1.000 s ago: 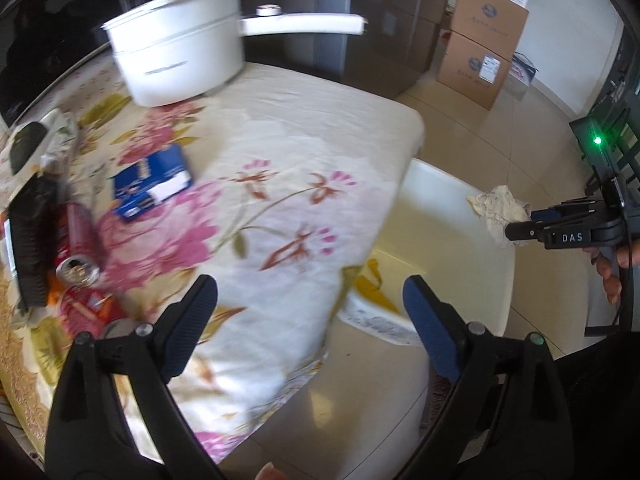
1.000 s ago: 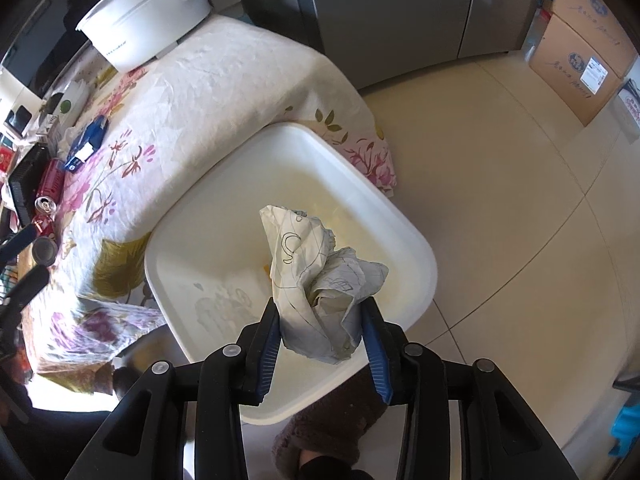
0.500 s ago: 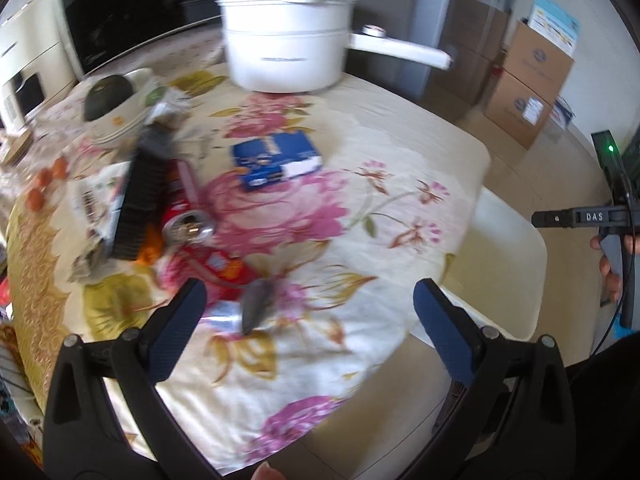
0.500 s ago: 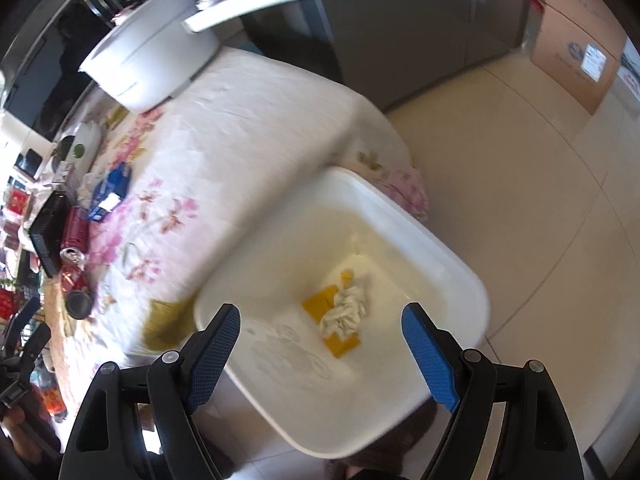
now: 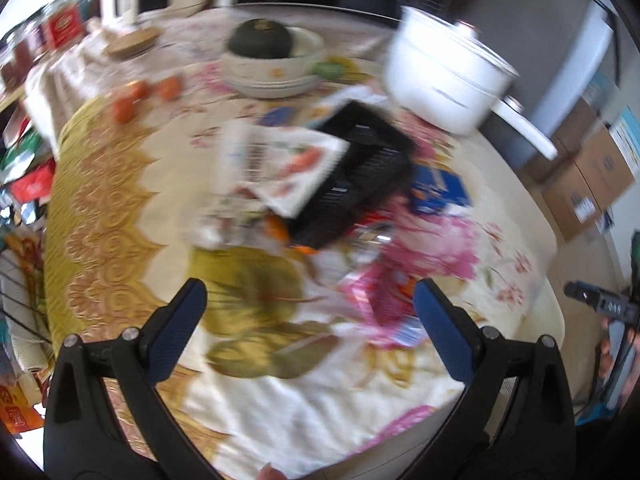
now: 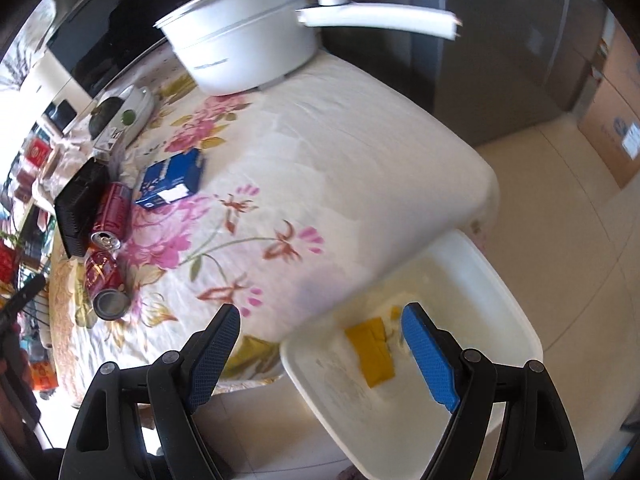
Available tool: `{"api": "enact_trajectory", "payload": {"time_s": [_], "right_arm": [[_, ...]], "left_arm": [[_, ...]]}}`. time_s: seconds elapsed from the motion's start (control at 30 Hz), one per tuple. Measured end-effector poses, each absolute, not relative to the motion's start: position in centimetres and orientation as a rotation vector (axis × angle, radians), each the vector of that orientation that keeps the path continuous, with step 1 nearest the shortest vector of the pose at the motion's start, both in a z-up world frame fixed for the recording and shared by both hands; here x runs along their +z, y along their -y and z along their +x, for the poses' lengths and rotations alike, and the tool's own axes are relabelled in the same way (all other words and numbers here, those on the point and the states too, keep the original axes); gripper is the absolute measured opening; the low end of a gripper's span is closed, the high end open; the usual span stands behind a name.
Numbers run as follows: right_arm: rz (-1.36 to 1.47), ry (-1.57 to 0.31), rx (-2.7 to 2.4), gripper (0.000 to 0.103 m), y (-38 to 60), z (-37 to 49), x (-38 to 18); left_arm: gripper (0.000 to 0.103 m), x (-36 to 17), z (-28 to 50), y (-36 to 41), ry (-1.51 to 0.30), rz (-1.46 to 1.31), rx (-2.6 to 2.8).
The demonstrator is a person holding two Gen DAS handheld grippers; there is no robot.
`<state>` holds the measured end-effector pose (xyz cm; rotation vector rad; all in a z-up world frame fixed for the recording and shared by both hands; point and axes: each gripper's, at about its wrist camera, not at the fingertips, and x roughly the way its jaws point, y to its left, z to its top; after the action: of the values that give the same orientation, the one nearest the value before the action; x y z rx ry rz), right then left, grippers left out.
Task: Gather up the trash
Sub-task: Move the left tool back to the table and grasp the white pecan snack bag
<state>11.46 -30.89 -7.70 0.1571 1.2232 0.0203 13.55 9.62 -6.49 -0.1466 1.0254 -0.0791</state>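
Observation:
My left gripper (image 5: 310,308) is open and empty above the flowered tablecloth (image 5: 280,408). Ahead of it, blurred, lie a pink-red wrapper (image 5: 380,300), a can (image 5: 372,240), a black tray (image 5: 360,172), a printed wrapper (image 5: 280,164) and a blue box (image 5: 438,190). My right gripper (image 6: 322,320) is open with nothing in it, over the table's edge and the white bin (image 6: 496,280) on the floor. A yellow scrap (image 6: 372,348) lies in the bin. Two red cans (image 6: 112,212) (image 6: 102,276) lie beside the black tray (image 6: 80,208) and the blue box (image 6: 174,178).
A white pot (image 6: 244,48) with a long handle stands at the table's far corner. A bowl holding a dark squash (image 5: 260,40) and some oranges (image 5: 136,96) sit further back. Cardboard boxes (image 5: 592,172) stand on the tiled floor. The other gripper (image 5: 600,304) shows at the left wrist view's right edge.
My right gripper opened and dropped the crumpled paper into the white bin, then swung towards the table. My left gripper swept from the bin side across to the clutter on the table.

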Motion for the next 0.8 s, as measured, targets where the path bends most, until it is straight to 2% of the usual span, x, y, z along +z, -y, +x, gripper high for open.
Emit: {"api": "enact_trajectory", "payload": {"time_s": [0.2, 0.43, 0.63, 0.73, 0.8], "right_arm": [[0.121, -1.230, 0.052, 0.084, 28.3, 12.7, -8.0], [0.111, -1.249, 0.076, 0.084, 26.3, 13.6, -8.6], [0.103, -1.264, 0.082, 0.084, 25.4, 13.8, -9.2], [0.093, -1.274, 0.072, 0.084, 25.6, 13.8, -9.6], [0.087, -1.280, 0.062, 0.084, 25.7, 13.8, -9.8]], "left_arm": [[0.102, -8.3, 15.4, -14.6, -1.036, -0.273, 0.028], [0.098, -10.5, 17.9, -15.6, -1.058, -0.275, 0.043], [0.085, -11.9, 19.7, -14.2, -1.068, -0.109, 0.026], [0.075, -12.6, 20.0, -13.5, -1.074, -0.055, 0.003], [0.062, -12.8, 20.0, -13.0, -1.066, -0.032, -0.002]]}}
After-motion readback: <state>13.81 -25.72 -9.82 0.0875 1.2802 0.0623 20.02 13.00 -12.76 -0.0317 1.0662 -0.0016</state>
